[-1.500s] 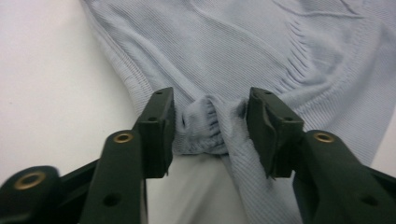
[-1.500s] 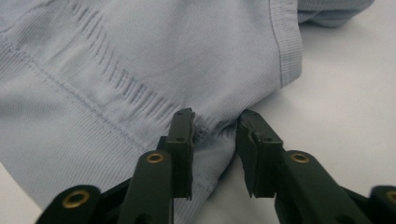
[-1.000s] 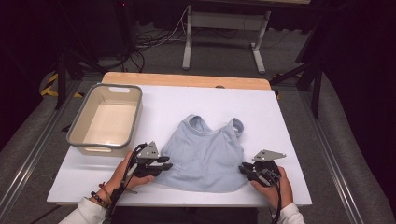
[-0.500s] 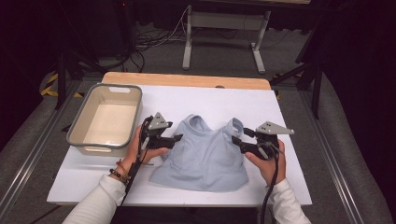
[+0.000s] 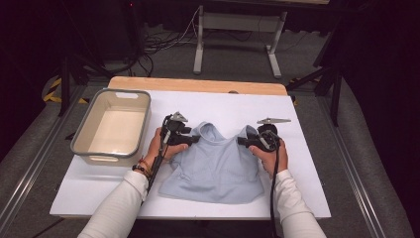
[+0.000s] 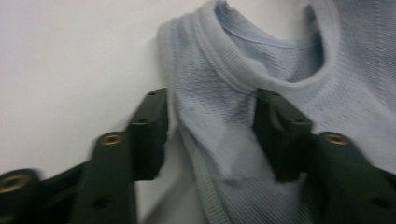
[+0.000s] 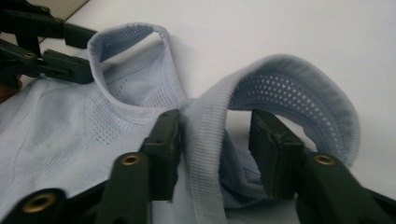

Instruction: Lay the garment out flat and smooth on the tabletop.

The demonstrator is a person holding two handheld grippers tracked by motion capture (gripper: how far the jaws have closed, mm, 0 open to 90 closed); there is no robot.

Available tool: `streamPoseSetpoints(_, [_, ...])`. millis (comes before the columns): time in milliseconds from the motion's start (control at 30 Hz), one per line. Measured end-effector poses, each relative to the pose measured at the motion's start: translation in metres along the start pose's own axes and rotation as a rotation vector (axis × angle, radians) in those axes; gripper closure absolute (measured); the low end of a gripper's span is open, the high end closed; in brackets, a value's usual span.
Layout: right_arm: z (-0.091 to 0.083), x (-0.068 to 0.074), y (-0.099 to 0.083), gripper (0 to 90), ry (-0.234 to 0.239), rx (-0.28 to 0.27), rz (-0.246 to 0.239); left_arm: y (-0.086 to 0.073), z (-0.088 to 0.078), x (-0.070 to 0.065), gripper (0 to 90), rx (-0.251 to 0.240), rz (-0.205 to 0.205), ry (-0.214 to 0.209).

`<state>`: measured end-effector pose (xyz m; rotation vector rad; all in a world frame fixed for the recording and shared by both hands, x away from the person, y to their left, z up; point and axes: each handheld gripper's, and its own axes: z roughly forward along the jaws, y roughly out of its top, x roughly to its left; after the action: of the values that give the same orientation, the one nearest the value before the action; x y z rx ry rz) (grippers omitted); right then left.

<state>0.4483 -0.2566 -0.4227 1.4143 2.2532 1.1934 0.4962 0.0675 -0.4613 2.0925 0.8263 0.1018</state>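
While the light blue top (image 5: 214,166) is laid flat near the table's front edge, each shoulder strap is straddled, not yet pinched, by the closing half-open jaws of the left gripper (image 5: 196,139) and right gripper (image 5: 241,141).

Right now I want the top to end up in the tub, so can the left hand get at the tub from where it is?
Probably yes: the tub sits just beside the left hand, with bare table between.
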Motion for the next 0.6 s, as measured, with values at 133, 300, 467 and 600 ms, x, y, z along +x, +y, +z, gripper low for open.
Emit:
streamPoseSetpoints(133, [0.0, 0.007, 0.005, 76.4, 0.0, -0.033, -0.054, 0.0, 0.002, -0.001, 82.5, 0.035, 0.041, -0.035])
streamPoseSetpoints(300, [-0.009, 0.015, 0.013, 84.4, -0.011, -0.106, -0.1, 0.006, -0.019, -0.01, 84.1, -0.086, 0.056, -0.001])
streamPoseSetpoints(467, [-0.03, 0.029, 0.024, 85.0, 0.008, -0.198, -0.188, 0.013, -0.049, -0.025, 84.4, -0.191, 0.108, 0.067])
streamPoseSetpoints(600, [-0.043, 0.044, 0.032, 85.0, 0.031, -0.247, -0.249, 0.015, -0.081, -0.05, 84.5, -0.282, 0.19, 0.119])
